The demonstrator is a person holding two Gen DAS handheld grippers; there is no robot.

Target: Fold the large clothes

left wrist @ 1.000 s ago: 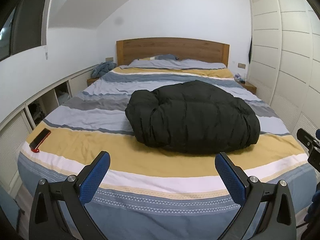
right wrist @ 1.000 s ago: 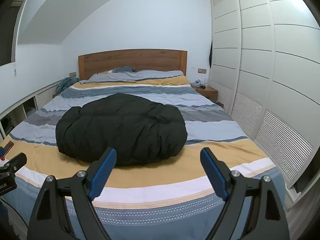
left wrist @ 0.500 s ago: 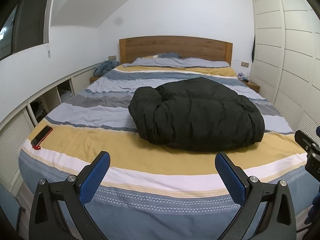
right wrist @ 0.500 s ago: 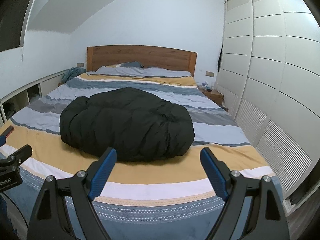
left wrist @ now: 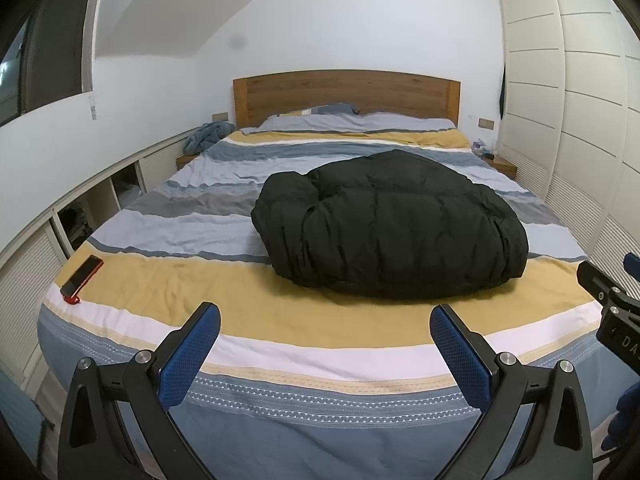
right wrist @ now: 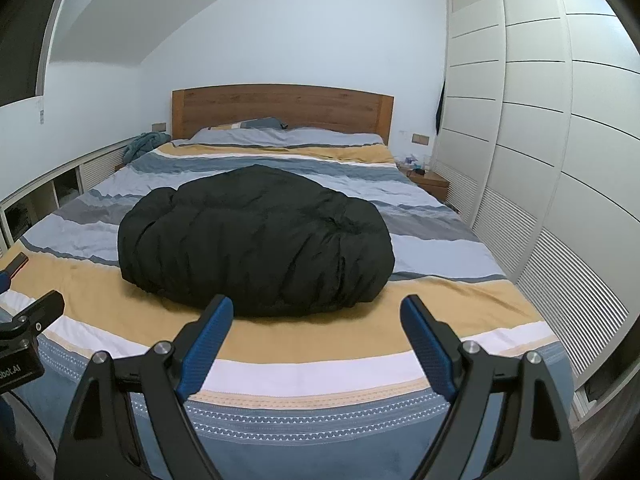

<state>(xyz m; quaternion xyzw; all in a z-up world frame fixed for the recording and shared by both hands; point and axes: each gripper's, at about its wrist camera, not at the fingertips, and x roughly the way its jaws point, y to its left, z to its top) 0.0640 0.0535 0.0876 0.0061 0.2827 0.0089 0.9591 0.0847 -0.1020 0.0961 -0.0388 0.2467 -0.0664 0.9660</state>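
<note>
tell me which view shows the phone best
The left wrist view. There the phone lies in full on the yellow stripe near the bed's left edge, dark with a red case rim. In the right wrist view only its tip shows at the far left edge, partly cut off.

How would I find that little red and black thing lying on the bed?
Start at the big bed with the striped blue, grey and yellow cover. Go to its front left corner, far from the puffy black jacket. The flat black phone in a red case lies on the yellow stripe, the only small hard thing there.
</note>
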